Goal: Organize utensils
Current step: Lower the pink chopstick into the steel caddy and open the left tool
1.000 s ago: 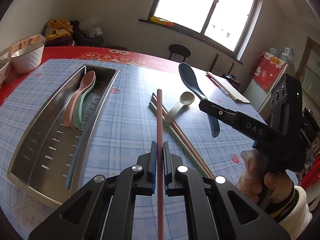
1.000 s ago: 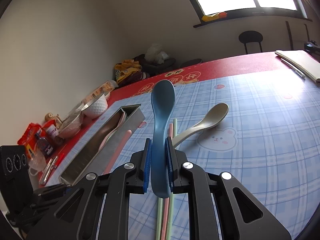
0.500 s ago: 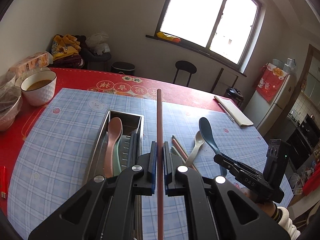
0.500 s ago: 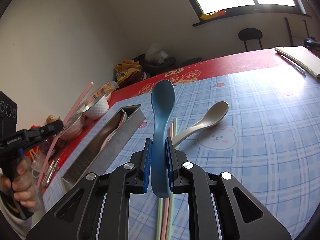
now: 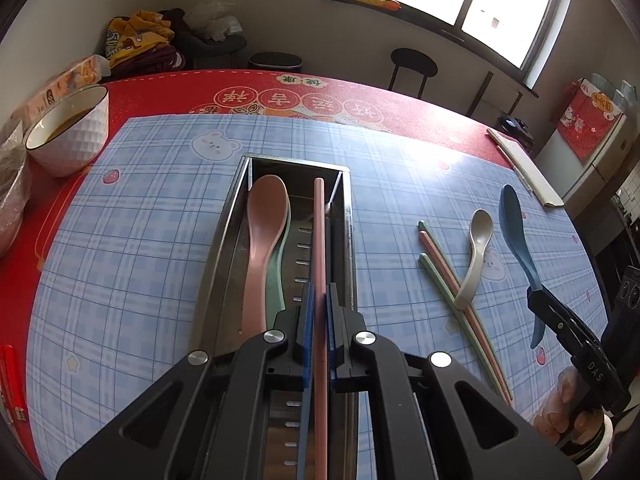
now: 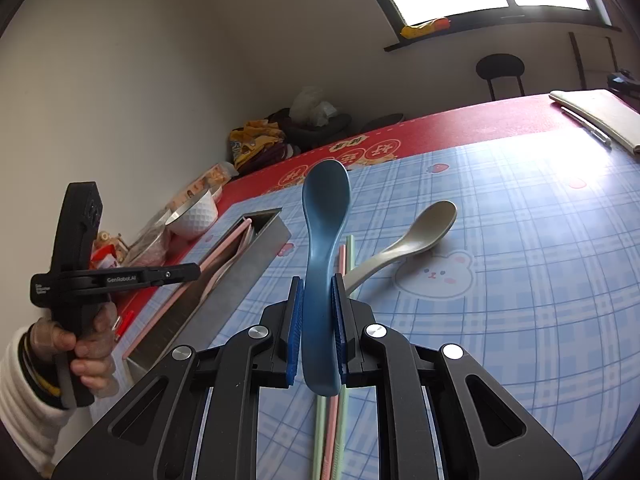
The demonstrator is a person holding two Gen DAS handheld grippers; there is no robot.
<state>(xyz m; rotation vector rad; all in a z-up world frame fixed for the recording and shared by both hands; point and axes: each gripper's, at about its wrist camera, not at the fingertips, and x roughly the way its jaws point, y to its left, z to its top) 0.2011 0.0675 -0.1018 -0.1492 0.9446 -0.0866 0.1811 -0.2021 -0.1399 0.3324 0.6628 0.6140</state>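
Observation:
My left gripper (image 5: 319,300) is shut on a pink chopstick (image 5: 319,240) and holds it lengthwise over the steel utensil tray (image 5: 224,240), its tip near the tray's far end. A pink spoon (image 5: 262,232) lies in the tray on a green spoon (image 5: 276,276), with a blue chopstick along the right side. My right gripper (image 6: 317,312) is shut on the handle of a blue spoon (image 6: 324,216), held above the mat. A beige spoon (image 6: 404,248) and pink and green chopsticks (image 6: 332,420) lie on the mat below it. The left gripper (image 6: 192,272) also shows there over the tray (image 6: 240,276).
A white bowl (image 5: 68,132) and a foil-covered dish stand at the left of the red table. A folded cloth with a pen (image 5: 524,168) lies at the far right. A red pen (image 5: 12,384) lies near the left edge. The blue checked mat (image 5: 160,200) covers the middle.
My left gripper has tilted down and moved over the tray, bringing the pink chopstick in line with it. My right gripper and the blue spoon have stayed in place.

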